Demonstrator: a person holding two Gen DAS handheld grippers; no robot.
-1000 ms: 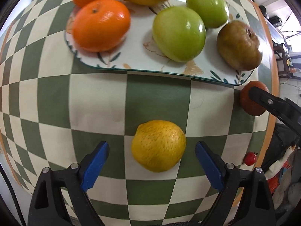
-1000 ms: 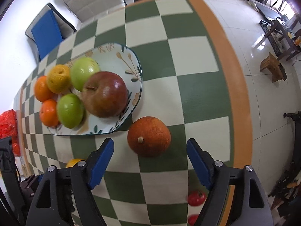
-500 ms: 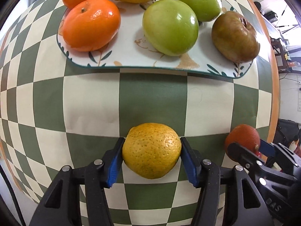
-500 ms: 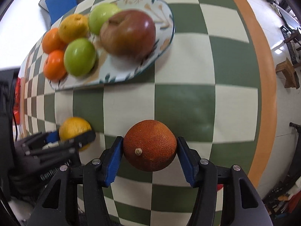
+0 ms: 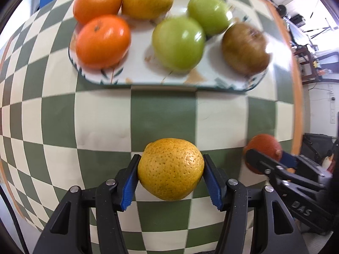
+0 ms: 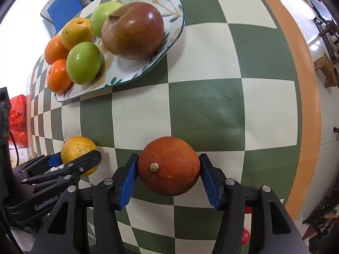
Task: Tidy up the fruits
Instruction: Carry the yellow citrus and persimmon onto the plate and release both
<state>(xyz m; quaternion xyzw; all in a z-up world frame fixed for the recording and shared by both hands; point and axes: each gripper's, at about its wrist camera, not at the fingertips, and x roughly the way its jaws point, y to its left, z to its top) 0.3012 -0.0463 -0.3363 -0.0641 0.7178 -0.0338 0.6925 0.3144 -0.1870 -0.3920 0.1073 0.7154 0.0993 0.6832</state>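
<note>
My left gripper [image 5: 170, 168] is shut on a yellow orange [image 5: 170, 169], held over the checkered table. My right gripper [image 6: 168, 168] is shut on a dark red-orange fruit [image 6: 168, 166]. Each gripper shows in the other's view: the right one with its red fruit [image 5: 263, 146] at the right, the left one with the yellow orange [image 6: 77, 148] at the left. An oval patterned plate [image 5: 148, 78] beyond holds two oranges, a yellow orange, two green apples and a brownish-red apple [image 6: 132, 30]. The plate also shows in the right wrist view [image 6: 169, 6].
The green and cream checkered table [image 6: 203, 103] has an orange border [image 6: 305, 84] on its right edge. A blue-seated chair [image 6: 63, 6] stands beyond the plate. A red bag [image 6: 18, 114] sits at the far left.
Both grippers went from open around their fruits to shut on them. The plate now sits lower and blurred in the left wrist view, so the left gripper is moving with its orange.
</note>
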